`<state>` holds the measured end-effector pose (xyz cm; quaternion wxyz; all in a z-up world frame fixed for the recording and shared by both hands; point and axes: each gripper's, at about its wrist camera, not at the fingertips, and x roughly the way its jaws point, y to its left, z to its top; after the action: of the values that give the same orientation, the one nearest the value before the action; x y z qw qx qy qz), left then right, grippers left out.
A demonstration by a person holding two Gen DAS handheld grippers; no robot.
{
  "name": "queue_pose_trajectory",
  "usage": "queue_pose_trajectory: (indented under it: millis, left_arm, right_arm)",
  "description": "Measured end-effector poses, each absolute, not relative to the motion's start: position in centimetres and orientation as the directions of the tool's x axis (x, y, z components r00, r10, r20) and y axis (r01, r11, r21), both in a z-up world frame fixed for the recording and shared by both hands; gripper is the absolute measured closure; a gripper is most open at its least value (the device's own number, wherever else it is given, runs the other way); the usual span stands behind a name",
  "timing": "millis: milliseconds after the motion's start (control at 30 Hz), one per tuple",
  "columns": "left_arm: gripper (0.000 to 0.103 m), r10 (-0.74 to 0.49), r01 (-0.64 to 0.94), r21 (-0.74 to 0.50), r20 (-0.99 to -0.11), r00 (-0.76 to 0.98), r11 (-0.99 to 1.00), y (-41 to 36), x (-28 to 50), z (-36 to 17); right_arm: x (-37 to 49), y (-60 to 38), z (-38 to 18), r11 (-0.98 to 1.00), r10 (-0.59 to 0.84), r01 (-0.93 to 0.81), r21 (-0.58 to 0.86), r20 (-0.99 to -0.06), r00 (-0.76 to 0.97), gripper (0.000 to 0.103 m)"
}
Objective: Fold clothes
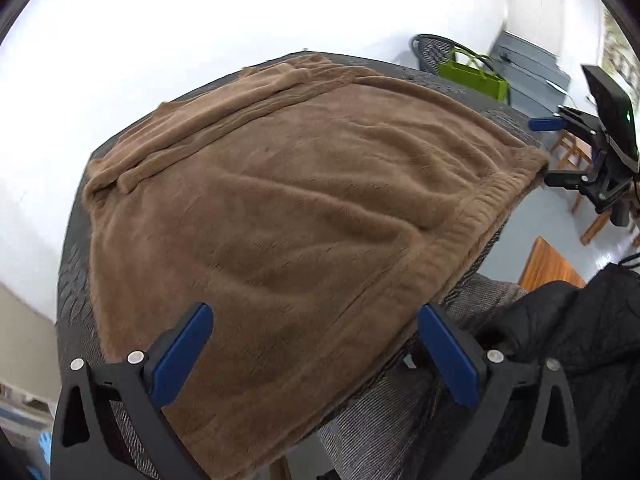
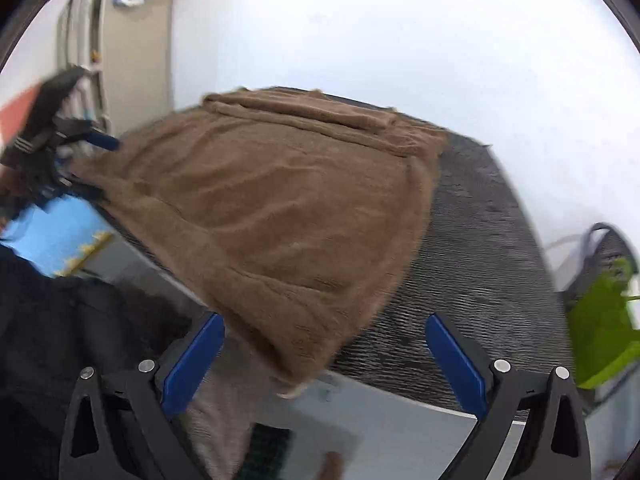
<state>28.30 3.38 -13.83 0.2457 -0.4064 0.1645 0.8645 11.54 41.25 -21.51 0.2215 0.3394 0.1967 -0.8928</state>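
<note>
Fuzzy brown garment (image 1: 288, 216) is spread flat over the dark woven table (image 1: 74, 240), near hem hanging off the edge — probably laid out like that so both corners are easy to reach. In the left wrist view, the left gripper (image 1: 316, 354) is wide open, holding nothing, hovering over the near hem. The right gripper (image 1: 556, 152) sits off the far corner. In the right wrist view it's (image 2: 326, 364) spread wide too — empty, with the garment's corner between its fingers, not pinched.
</note>
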Motion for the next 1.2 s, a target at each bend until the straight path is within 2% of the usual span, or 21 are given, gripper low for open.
queue_pose_trajectory:
  millis: [133,400,567,733,867,933,967,1000,1067,1200]
  left_arm:
    - [0.0,0.249,-0.497,0.087,-0.783,-0.57,-0.863,1.6,28.6,-14.0]
    - [0.0,0.192,-0.352,0.05,-0.762,-0.619,-0.935,-2.8,30.1,-13.8]
    - [0.0,0.162,-0.228,-0.008,-0.725,-0.669,-0.974,-6.2,31.4,-13.3]
    - [0.0,0.219,-0.253,-0.061,-0.717,-0.662,-0.966,-7.1,32.0,-13.5]
    - [0.0,0.164,-0.327,0.092,-0.72,-0.674,-0.94,-5.3,32.7,-14.0]
    - [0.005,0.138,-0.324,0.119,-0.732,-0.667,-0.938,-5.3,32.4,-14.6]
    - [0.019,0.146,-0.312,0.093,-0.734,-0.663,-0.946,-5.7,32.1,-14.5]
    - [0.027,0.158,-0.297,0.062,-0.735,-0.659,-0.953,-6.2,31.9,-14.4]
    - [0.03,0.182,-0.267,-0.002,-0.736,-0.652,-0.964,-7.3,31.4,-14.3]
    - [0.03,0.154,-0.204,-0.019,-0.722,-0.674,-0.979,-8.7,31.0,-13.8]
  right_arm:
    - [11.1,41.6,-21.8,-0.85,-0.103,0.406,-0.334,-0.652,-0.751,0.001]
    - [12.2,40.8,-20.0,-0.864,-0.018,0.251,-0.436,-0.472,-0.881,0.001]
    - [11.9,40.7,-19.7,-0.859,-0.016,0.25,-0.446,-0.466,-0.885,0.001]
    - [11.8,40.4,-19.5,-0.859,-0.013,0.253,-0.444,-0.476,-0.879,0.001]
    - [11.5,40.5,-19.5,-0.865,-0.016,0.254,-0.432,-0.484,-0.875,0.001]
    - [11.3,40.6,-19.4,-0.87,-0.017,0.253,-0.423,-0.487,-0.873,0.001]
    - [11.3,40.6,-19.4,-0.872,-0.017,0.252,-0.42,-0.488,-0.872,0.001]
    - [11.2,40.7,-19.3,-0.872,-0.014,0.25,-0.421,-0.489,-0.872,0.001]
    - [11.2,40.7,-19.3,-0.872,-0.007,0.244,-0.425,-0.487,-0.873,0.001]
    - [11.1,40.7,-19.3,-0.874,0.002,0.236,-0.424,-0.49,-0.872,0.001]
